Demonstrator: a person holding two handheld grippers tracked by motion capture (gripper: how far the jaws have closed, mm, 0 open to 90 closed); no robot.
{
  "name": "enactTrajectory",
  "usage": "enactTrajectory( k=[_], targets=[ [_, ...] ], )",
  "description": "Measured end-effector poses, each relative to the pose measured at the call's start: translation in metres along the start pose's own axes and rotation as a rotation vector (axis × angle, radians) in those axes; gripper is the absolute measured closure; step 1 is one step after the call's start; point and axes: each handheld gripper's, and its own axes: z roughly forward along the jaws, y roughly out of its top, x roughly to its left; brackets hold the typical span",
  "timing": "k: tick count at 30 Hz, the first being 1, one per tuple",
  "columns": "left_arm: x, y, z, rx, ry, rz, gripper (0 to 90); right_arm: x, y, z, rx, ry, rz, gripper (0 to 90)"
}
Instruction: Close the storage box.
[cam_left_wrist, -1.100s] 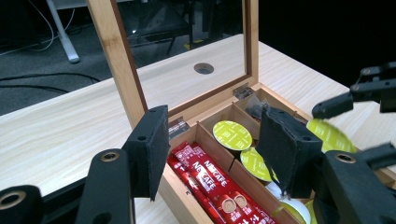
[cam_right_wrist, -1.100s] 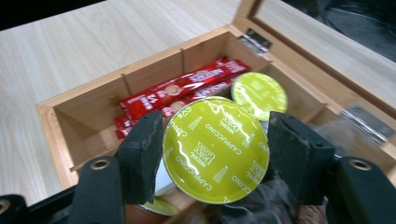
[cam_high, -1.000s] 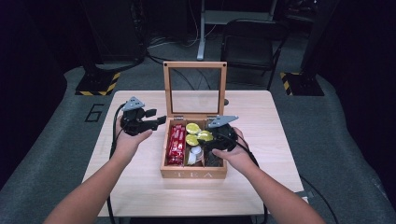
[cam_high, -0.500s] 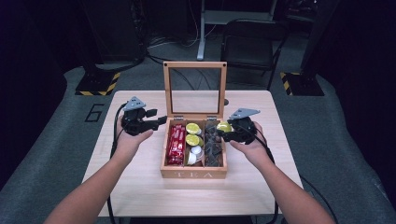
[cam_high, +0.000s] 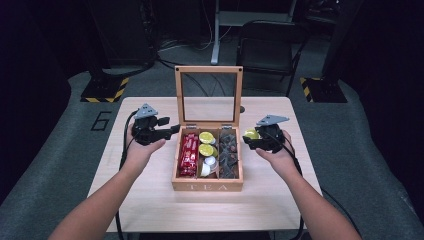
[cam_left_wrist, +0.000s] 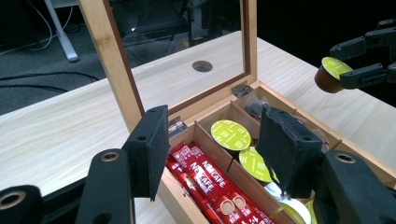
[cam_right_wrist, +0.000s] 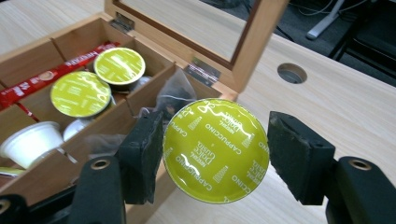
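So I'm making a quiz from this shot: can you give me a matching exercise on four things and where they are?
Things:
1. red coffee sticks
2. dark tea bags
3. held green capsule
4. left gripper

Places:
A. right compartment of the box
B. between the right gripper's jaws
C. left compartment of the box
D. beside the box, empty

Pairs: 1-C, 2-A, 3-B, 4-D

You've got bare table (cam_high: 150, 200) on both sides of the tea box (cam_high: 207, 186) and along the bottom of the frame. The upright glass lid (cam_high: 208, 95) blocks any reach from the top. Inside it's crowded; the middle compartment probably has a gap, hard to tell.
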Motion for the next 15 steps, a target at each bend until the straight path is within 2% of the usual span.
enactTrajectory(
  k=[15],
  targets=[
    [-0.001, -0.001, 0.001, 0.002, 0.002, -0.004, 43.4, -0.024, -0.022, -0.003, 0.027, -0.065, 0.058, 36.7]
  ],
)
